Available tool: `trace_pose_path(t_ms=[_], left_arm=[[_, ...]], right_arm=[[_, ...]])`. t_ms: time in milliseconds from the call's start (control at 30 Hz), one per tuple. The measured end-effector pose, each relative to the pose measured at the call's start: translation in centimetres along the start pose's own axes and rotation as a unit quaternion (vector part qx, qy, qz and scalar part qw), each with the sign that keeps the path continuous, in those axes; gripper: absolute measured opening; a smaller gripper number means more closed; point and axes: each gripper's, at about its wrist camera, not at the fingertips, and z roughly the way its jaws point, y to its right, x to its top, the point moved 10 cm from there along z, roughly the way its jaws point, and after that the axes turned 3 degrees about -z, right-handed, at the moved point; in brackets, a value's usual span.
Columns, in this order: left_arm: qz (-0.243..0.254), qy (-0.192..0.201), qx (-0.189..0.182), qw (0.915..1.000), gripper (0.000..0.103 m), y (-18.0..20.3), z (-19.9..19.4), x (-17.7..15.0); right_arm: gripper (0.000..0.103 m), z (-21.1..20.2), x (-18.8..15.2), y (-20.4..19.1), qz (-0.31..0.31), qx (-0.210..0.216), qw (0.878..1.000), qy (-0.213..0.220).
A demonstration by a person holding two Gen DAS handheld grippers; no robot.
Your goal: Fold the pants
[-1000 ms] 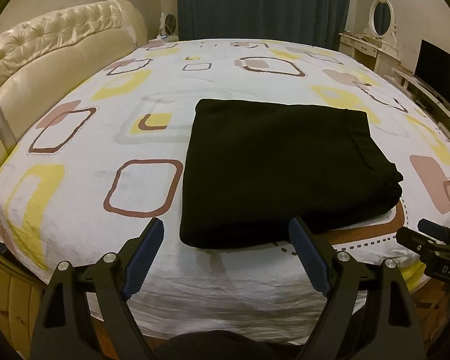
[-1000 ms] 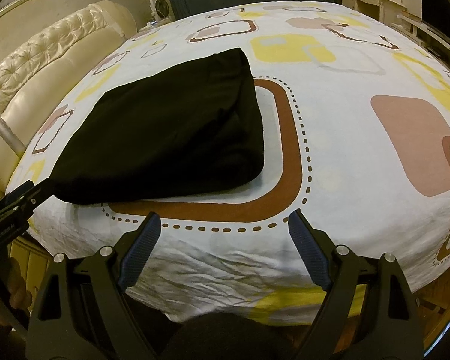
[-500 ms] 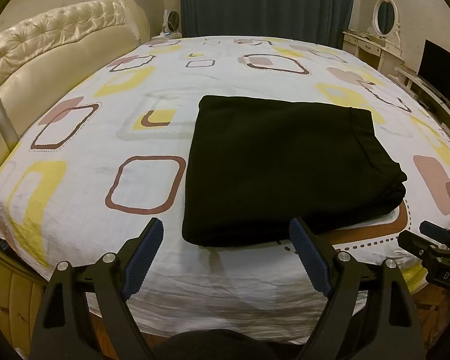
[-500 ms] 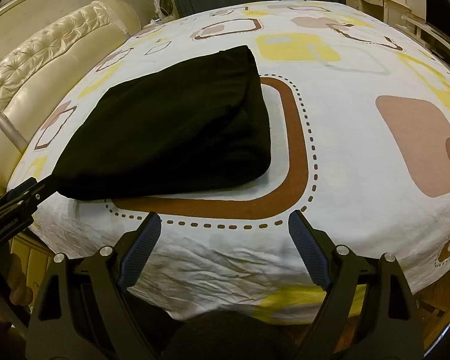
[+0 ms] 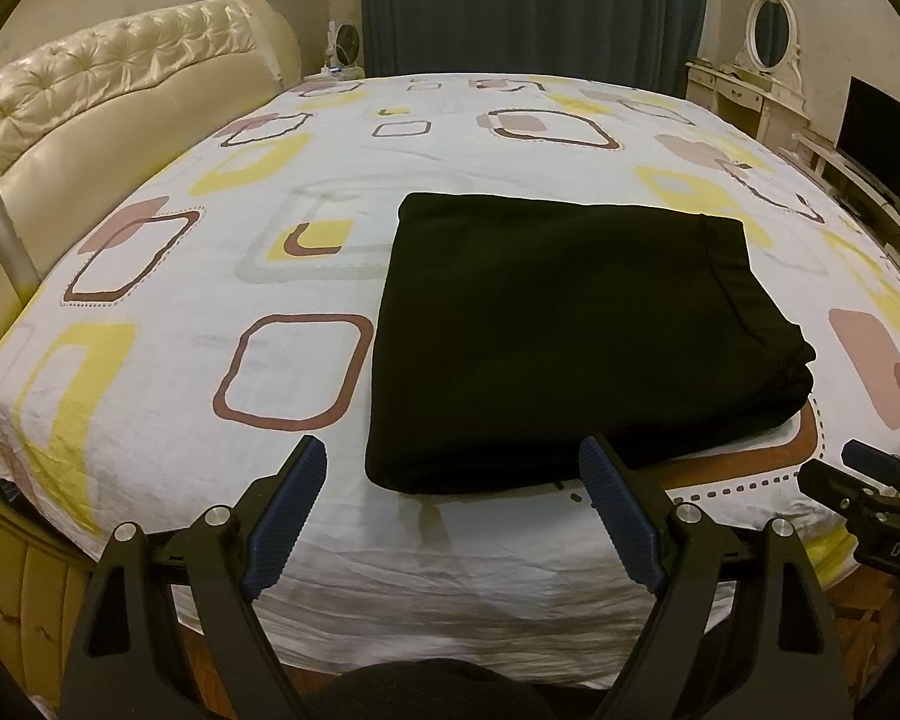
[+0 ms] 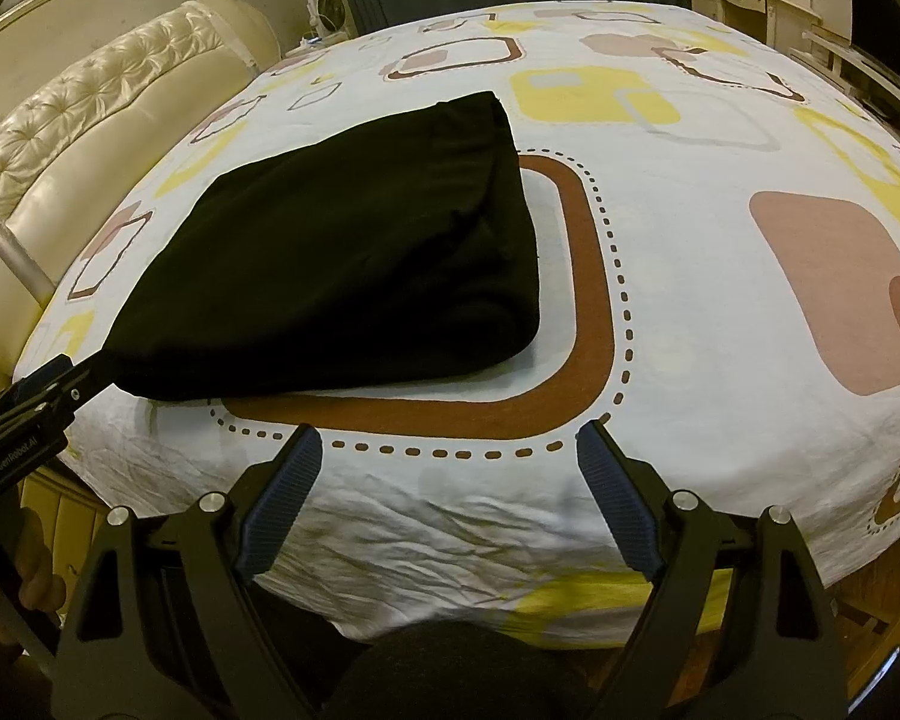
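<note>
The black pants [image 5: 570,336] lie folded into a thick rectangular packet on the bed [image 5: 150,420], close to its near edge and toward the near right corner as I stand at the foot side. The stacked layers show along the packet's right side, where the waistband end bulges a little; the left side and the near edge look flat and even.

Across the last second almost nothing changes. The packet keeps its shape and its place on the patterned sheet, and no fold slips open. Both tools hang back over the near edge of the bed, apart from the cloth. The left gripper [image 5: 450,498] stands with its jaws spread wide and nothing between them, just short of the packet's near edge. The right gripper [image 6: 444,480] is likewise spread wide and empty, over bare sheet to the right of the packet, well clear of it.

To my eye this stillness means the folding is done, or all but done: the hands have let go and nothing needs holding. The only doubt I have is the puffy right side, which might want a press to lie flatter.
</note>
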Motion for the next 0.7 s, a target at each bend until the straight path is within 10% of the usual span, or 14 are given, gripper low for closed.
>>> trace_pose_path(t_ms=[700], left_arm=[[0.015, 0.015, 0.052, 0.9984, 0.091, -0.6, -0.6, 1.1]], right_arm=[[0.087, 0.2, -0.4, -0.2, -0.006, 0.003, 1.0, -0.005]])
